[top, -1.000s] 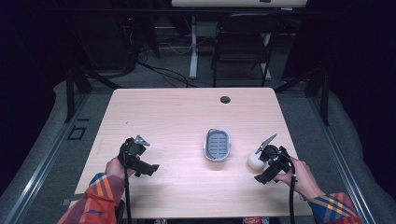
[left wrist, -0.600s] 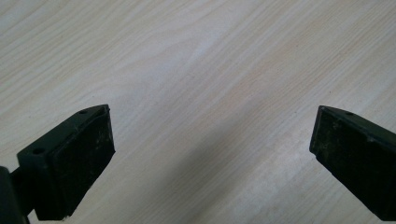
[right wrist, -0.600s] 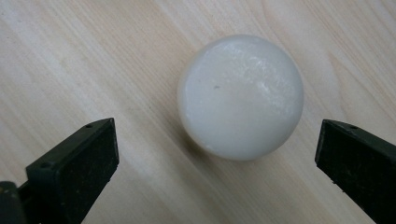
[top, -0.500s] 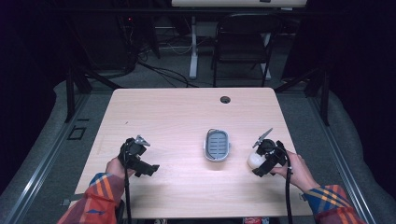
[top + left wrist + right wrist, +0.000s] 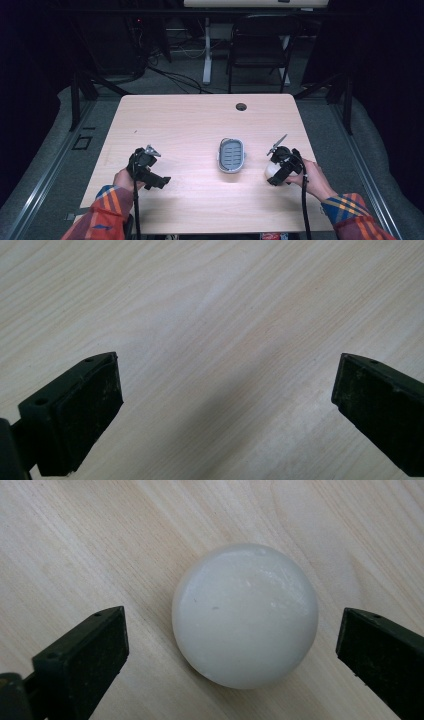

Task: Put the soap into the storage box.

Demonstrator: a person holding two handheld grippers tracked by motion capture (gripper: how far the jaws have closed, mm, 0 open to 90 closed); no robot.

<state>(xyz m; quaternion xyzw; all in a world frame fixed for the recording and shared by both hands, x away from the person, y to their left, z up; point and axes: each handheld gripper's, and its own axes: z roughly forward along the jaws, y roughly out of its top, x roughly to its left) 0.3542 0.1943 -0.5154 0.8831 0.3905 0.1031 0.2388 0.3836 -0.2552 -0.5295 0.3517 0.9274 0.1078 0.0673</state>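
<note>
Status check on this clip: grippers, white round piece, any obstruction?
Left gripper open over bare table. Right gripper open, fingers flanking white round soap, not touching. Grey dish beside, nothing blocking.

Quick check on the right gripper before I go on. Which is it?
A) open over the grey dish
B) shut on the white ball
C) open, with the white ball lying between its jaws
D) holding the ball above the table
C: in the right gripper view the white ball rests on the table with a gap to each jaw of the open right gripper.
</note>
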